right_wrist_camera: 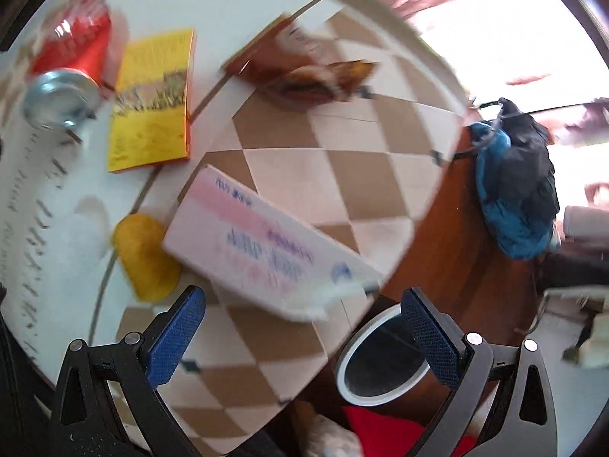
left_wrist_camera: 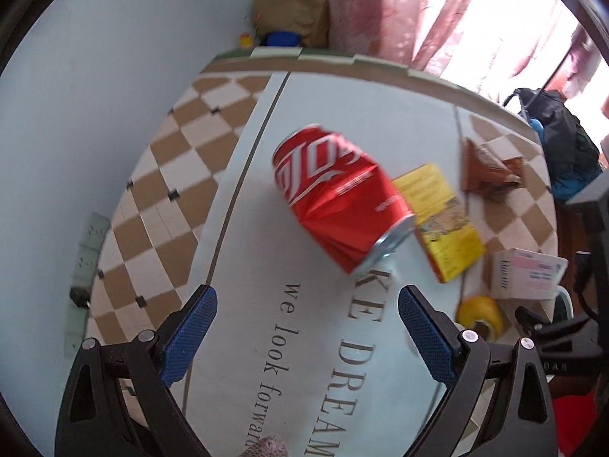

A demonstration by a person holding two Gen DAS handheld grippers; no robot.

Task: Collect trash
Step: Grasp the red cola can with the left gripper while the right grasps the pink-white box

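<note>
Checkered tablecloth (right_wrist_camera: 342, 175) with one dented can (left_wrist_camera: 335, 198), two boxes, one wrapper; both grippers wide, empty.

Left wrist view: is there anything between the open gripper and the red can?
No. In the left wrist view, only bare printed tablecloth lies between the left gripper and the crushed red can.

- Your left gripper (left_wrist_camera: 307, 337) hangs above the surface with its jaws spread wide and nothing between the blue pads (left_wrist_camera: 190, 337).
- Your right gripper (right_wrist_camera: 304, 337) is likewise wide apart and empty, its blue fingers (right_wrist_camera: 176, 337) gripping nothing.
- Both point forward and down, touching nothing.
</note>
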